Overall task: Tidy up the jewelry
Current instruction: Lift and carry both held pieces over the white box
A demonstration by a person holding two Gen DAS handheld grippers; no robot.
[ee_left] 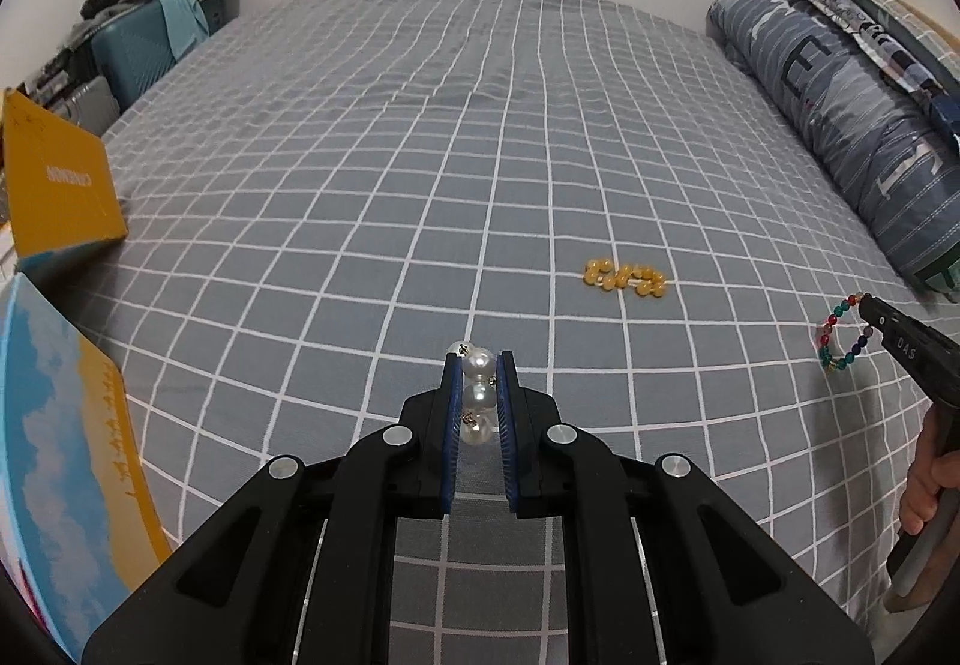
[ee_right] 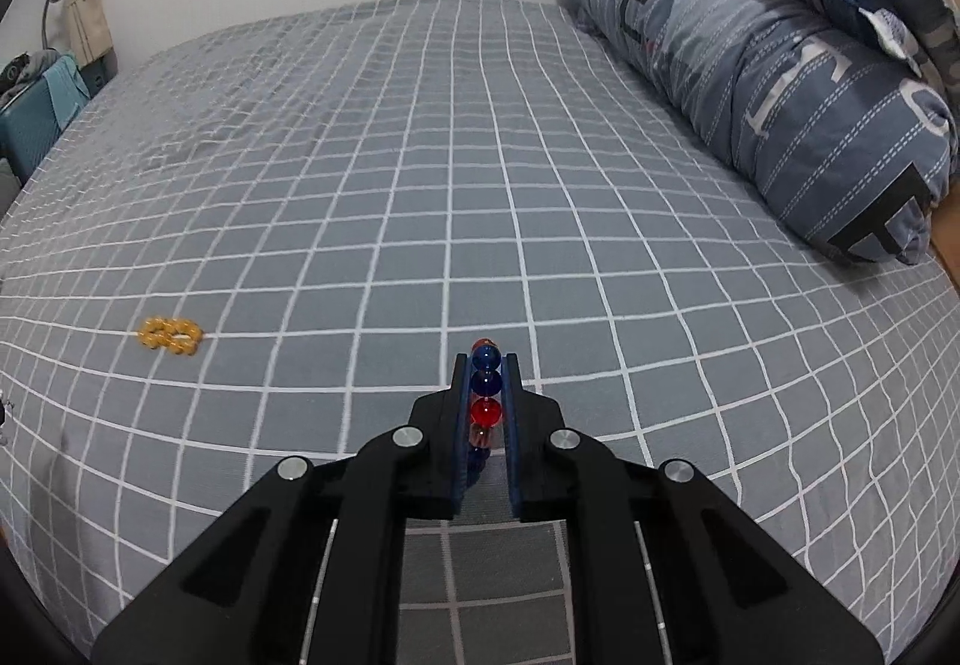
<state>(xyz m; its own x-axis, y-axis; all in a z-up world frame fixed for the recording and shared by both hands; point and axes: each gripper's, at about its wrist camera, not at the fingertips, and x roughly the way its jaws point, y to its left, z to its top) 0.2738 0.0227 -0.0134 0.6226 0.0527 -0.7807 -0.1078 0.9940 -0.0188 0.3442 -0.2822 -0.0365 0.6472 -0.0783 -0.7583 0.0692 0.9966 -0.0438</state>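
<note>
My left gripper (ee_left: pixel 478 362) is shut on a strand of white pearl beads (ee_left: pixel 479 396), held between its blue pads above the grey checked bedsheet (ee_left: pixel 372 185). My right gripper (ee_right: pixel 486 359) is shut on a bracelet of blue and red glass beads (ee_right: pixel 485 413). In the left wrist view that multicoloured bracelet (ee_left: pixel 840 335) hangs as a loop from the right gripper's tip (ee_left: pixel 864 305) at the far right, with a hand (ee_left: pixel 930 485) on its handle. A yellow bead bracelet (ee_left: pixel 625 279) (ee_right: pixel 170 335) lies bunched on the sheet between the two grippers.
A rolled blue-grey quilt with letters (ee_left: pixel 840 107) (ee_right: pixel 780 83) runs along the bed's right side. Yellow and blue boxes (ee_left: pixel 60 197) stand at the bed's left edge. A teal suitcase (ee_left: pixel 138 53) sits beyond the far left corner, near a white wall.
</note>
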